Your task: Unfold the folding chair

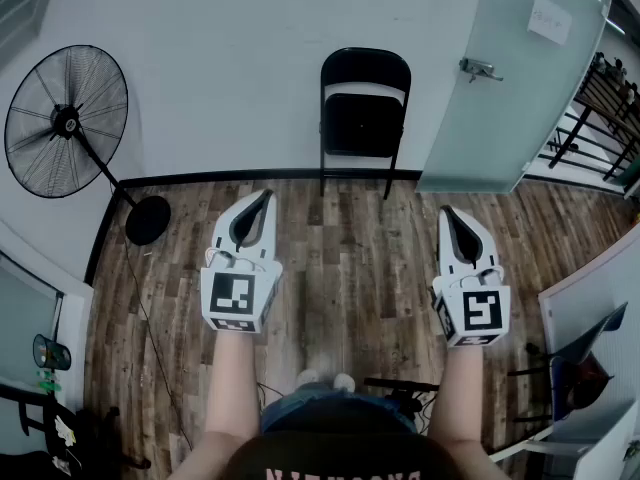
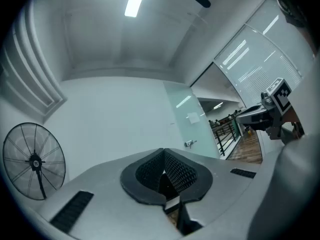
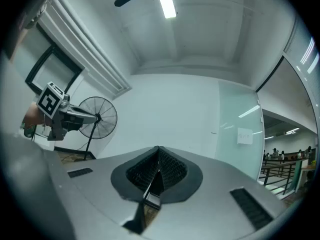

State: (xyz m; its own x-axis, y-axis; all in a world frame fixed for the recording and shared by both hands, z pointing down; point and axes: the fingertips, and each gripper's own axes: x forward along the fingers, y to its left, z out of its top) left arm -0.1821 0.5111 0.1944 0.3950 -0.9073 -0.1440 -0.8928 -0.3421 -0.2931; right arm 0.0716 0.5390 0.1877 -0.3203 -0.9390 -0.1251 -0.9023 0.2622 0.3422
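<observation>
Standing at the far left, a black pedestal fan (image 1: pixel 66 121) leans on its slanted pole, its round base (image 1: pixel 147 220) set on the wood-plank floor (image 1: pixel 350 268) close to the white wall (image 1: pixel 230 68). A thin cable runs from the base down over the planks.

Right of the fan, the left gripper (image 1: pixel 262 200) is held out over the floor on a bare forearm and points toward the wall, with its marker cube (image 1: pixel 238 298) nearest the person. In the left gripper view its ribbed fingers (image 2: pixel 177 170) are pressed together at the tips with nothing between them.

Between the two grippers and well beyond them, the black folding chair (image 1: pixel 365 118) stands against the wall with its feet on the floor. Its seat panel appears to lie flat in the frame, so it looks folded. Neither gripper touches it.

Level with the left one, the right gripper (image 1: pixel 450 214) also points toward the wall and carries its own marker cube (image 1: pixel 475 313). In the right gripper view its fingers (image 3: pixel 170 168) meet in the same way, closed and empty.

Just right of the chair is a frosted glass door (image 1: pixel 520 88) with a metal handle (image 1: pixel 480 67) and a paper note (image 1: pixel 549 18) stuck near its top. A dark railing (image 1: pixel 600 108) shows past the door at the right edge.
</observation>
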